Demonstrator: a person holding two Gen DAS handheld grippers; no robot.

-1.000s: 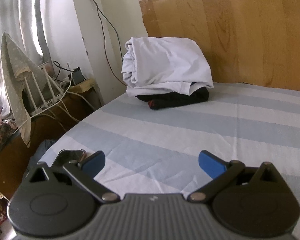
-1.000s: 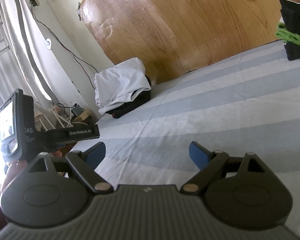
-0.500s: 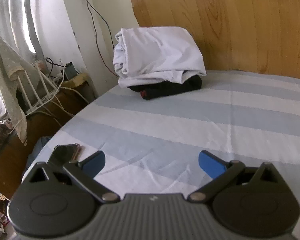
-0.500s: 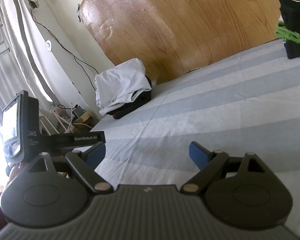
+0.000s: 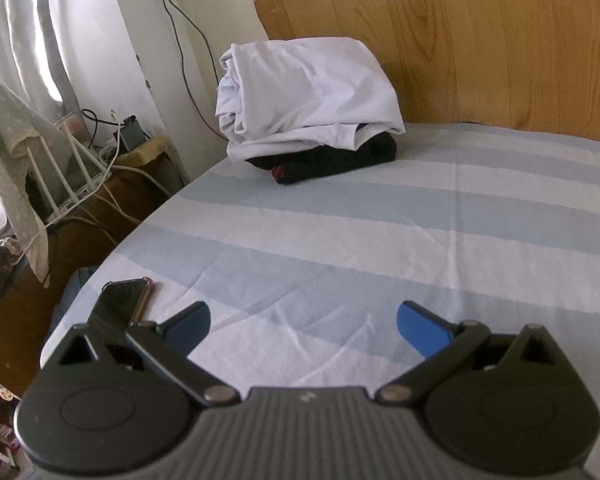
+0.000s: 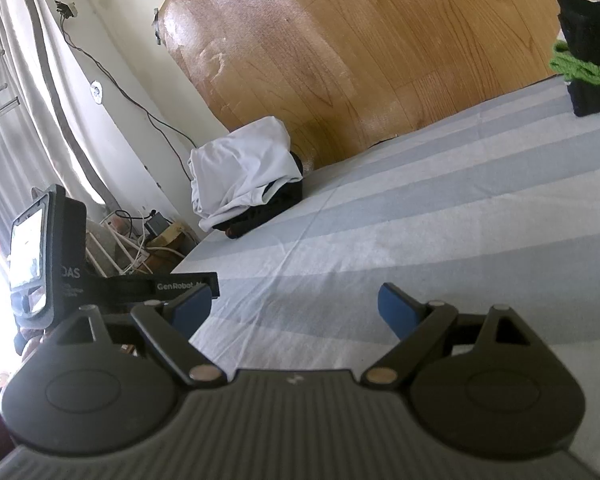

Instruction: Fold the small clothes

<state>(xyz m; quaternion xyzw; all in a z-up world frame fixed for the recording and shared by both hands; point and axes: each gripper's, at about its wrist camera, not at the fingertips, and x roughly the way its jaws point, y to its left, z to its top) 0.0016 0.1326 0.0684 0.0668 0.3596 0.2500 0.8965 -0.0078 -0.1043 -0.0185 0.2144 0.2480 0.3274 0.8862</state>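
A folded white garment (image 5: 308,92) lies on top of a black garment (image 5: 332,160) at the bed's far left corner, against the wooden headboard. The pile also shows in the right wrist view (image 6: 242,168). My left gripper (image 5: 302,326) is open and empty, low over the striped sheet, well short of the pile. My right gripper (image 6: 294,308) is open and empty over the sheet. The left gripper's body (image 6: 52,256) shows at the left of the right wrist view.
A phone (image 5: 122,298) lies on the bed's left edge by my left fingers. A stack of black and green clothes (image 6: 588,60) sits at the far right. Cables, a rack and draped cloth (image 5: 16,160) crowd the floor left of the bed (image 5: 460,220).
My left gripper has moved forward and a little right, so the pile looks nearer and more of the phone shows. The right gripper has barely moved.
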